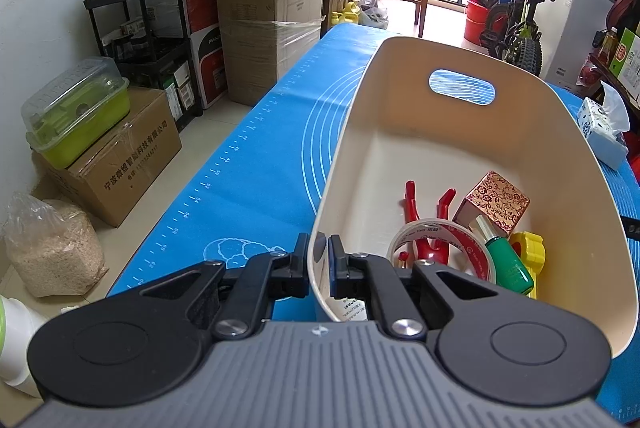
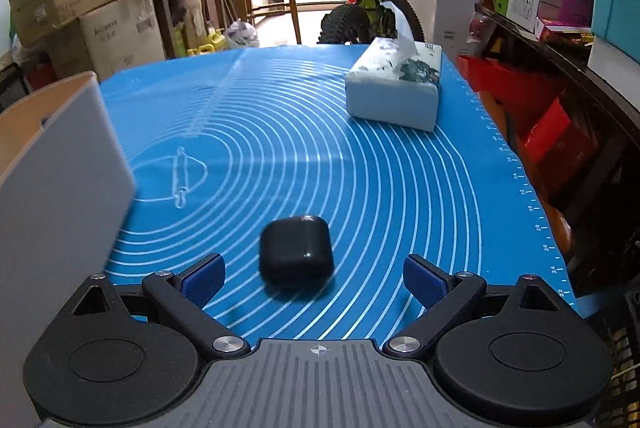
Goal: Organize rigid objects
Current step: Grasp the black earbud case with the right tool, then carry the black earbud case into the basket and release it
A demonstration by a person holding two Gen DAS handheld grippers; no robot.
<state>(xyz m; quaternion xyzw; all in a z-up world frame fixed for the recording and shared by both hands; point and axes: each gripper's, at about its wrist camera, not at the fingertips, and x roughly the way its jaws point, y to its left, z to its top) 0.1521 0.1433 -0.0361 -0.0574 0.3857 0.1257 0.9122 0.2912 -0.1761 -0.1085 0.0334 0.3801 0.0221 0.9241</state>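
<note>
The left gripper [image 1: 319, 262] is pinched on the near wall of the cream storage bin [image 1: 452, 67], one finger outside and one inside, while the right gripper [image 2: 313, 278] hangs with its fingers spread wide just short of the black earbud case [image 2: 295, 255], which lies on the blue baking mat [image 2: 360, 167] beside the bin's outer wall. The case is smooth and rounded, so my worry is that blue pads [image 2: 202, 278] closing off-centre would squirt it forward or spin it rather than seat it; it also looks slightly blurred, so the approach may be quick. A second risk is the bin tilting or sliding if the left grip drags on the thin wall (the contents sit bunched at the near end). Counted: one bin, one earbud case outside it, and inside one red clip [image 1: 424, 224], one roll of clear tape [image 1: 440, 248], one patterned small box [image 1: 496, 201], one green bottle [image 1: 510, 264], one yellow piece [image 1: 530, 248] I cannot identify; one tissue pack [image 2: 394, 87] stands well apart
</note>
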